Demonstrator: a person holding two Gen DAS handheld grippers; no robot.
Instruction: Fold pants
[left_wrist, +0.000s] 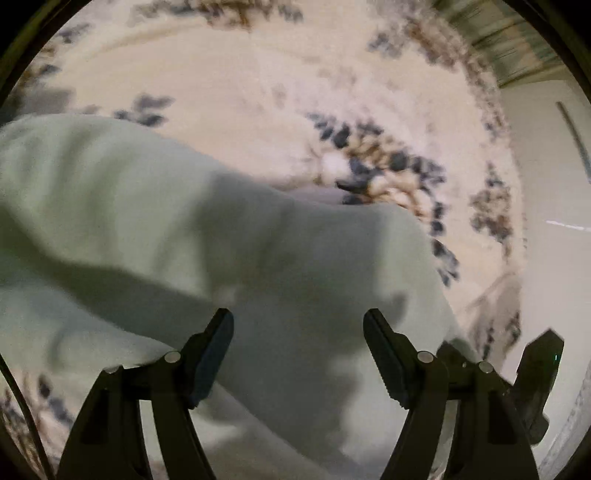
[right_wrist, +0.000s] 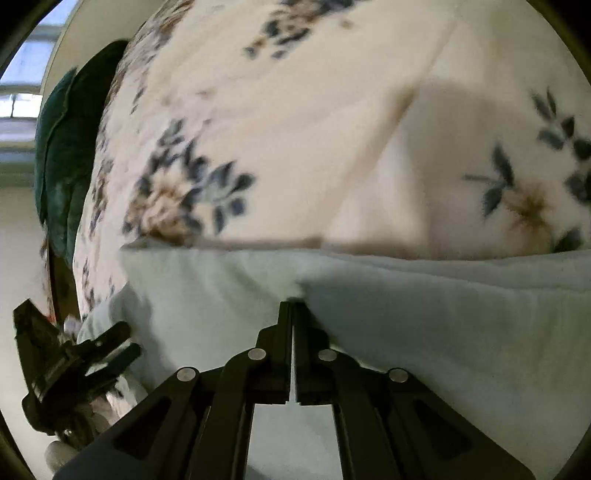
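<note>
While your right gripper (right_wrist: 293, 304) points down at the pale green pants (right_wrist: 424, 332), its two fingers (right_wrist: 284, 332) stand almost together with only a thin slit between them, and a small pucker of the fabric bunches right at their tips. It looks as though they pinch that fold, though the blur keeps me from being sure how much cloth sits between the pads.

Your left gripper (left_wrist: 298, 321) has its fingers (left_wrist: 218, 343) spread wide apart. They hover over the pants (left_wrist: 184, 221) with nothing clamped between them; whether the tips brush the fabric, I cannot tell.

You have the pants lying on the cream floral bedspread (right_wrist: 295, 110), a rumpled mass with its upper edge running straight across the right wrist view. In that view your left gripper (right_wrist: 122, 339) shows at the lower left, at the garment's left end. A dark green cushion (right_wrist: 70, 155) sits at the far left, beside the bedspread.
</note>
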